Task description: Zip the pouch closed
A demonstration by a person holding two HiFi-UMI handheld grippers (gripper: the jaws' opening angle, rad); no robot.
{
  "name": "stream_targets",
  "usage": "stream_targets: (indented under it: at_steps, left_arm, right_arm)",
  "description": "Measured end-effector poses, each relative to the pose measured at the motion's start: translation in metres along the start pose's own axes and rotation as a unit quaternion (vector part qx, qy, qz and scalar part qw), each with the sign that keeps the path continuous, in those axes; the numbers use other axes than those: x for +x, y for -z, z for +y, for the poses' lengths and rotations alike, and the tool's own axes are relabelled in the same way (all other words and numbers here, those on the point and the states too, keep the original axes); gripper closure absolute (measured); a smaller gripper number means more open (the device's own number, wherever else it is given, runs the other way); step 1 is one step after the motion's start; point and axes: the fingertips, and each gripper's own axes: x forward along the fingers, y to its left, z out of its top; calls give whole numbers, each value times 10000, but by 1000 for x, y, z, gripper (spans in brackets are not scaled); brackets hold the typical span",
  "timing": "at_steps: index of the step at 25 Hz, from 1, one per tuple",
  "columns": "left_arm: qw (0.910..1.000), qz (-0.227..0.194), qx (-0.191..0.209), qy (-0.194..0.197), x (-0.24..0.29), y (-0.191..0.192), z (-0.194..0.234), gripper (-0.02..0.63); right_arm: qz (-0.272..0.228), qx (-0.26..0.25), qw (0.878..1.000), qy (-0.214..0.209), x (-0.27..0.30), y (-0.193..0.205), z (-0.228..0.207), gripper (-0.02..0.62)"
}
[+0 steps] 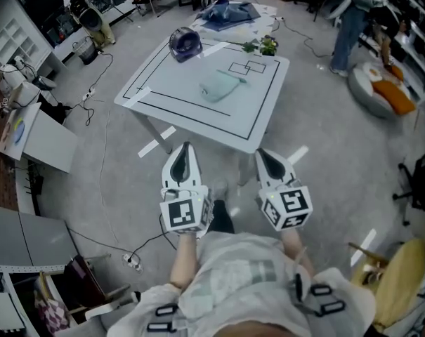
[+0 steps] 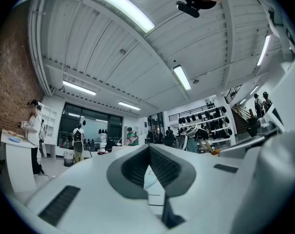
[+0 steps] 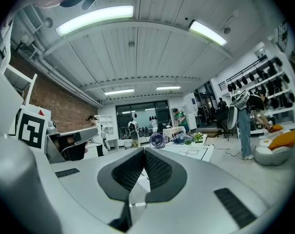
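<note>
Approach stage: the pouch (image 1: 219, 86) lies untouched near the middle of the surface (image 1: 171, 102). The left claw (image 1: 185, 148) and right claw (image 1: 262, 154), both clenched on nothing, hover short of its near edge. Next they likely must reach in and open, to pin the pouch and draw it shut.

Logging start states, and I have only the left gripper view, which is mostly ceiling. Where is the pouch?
Observer: The pouch lies near the middle of the white table, untouched.
Operator: Anything else on it?
Observer: A purple fan and a small plant, along the far edge.
Operator: And the right gripper?
Observer: The right gripper is shut and empty, short of the table, beside the left gripper.
</note>
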Motion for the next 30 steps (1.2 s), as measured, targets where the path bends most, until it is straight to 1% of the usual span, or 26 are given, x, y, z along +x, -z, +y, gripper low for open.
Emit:
stream_targets:
  at_steps: [3, 6, 10, 13, 16, 18, 20, 22, 25, 28, 30]
  left_arm:
    - [10000, 4, -90, 43, 32, 5, 11, 598]
    - [9996, -160, -238, 44, 70, 7, 26, 598]
    - [9997, -20, -182, 154, 124, 16, 54, 598]
    - [9991, -91, -320, 261, 169, 19, 74, 598]
    - [9991, 21, -189, 383, 213, 22, 97, 598]
    - [9988, 5, -154, 464, 242, 20, 111, 598]
    - [9978, -104, -294, 578, 269, 20, 121, 598]
    - [9970, -161, -396, 650, 288, 24, 131, 598]
    - [9974, -184, -309, 617, 307, 33, 151, 598]
    - [9968, -129, -538, 578, 324, 32, 159, 598]
    - [9965, -77, -576, 601, 332, 35, 161, 598]
  right_arm:
    - [-114, -89, 9999, 16, 31, -9, -7, 588]
    - [-156, -274, 9995, 61, 74, -16, -16, 588]
    - [-148, -321, 9993, 141, 133, -24, -24, 588]
    - [-162, -299, 9991, 238, 177, -36, -31, 588]
    - [-188, -281, 9988, 351, 221, -47, -39, 588]
    - [-241, -266, 9983, 457, 250, -56, -46, 588]
    - [-264, -229, 9976, 599, 275, -64, -54, 588]
    - [-263, -194, 9970, 701, 295, -67, -59, 588]
    - [-286, -352, 9965, 704, 320, -73, -57, 588]
    - [-224, -504, 9952, 813, 337, -76, -62, 588]
    - [-204, -448, 9952, 845, 344, -76, -65, 588]
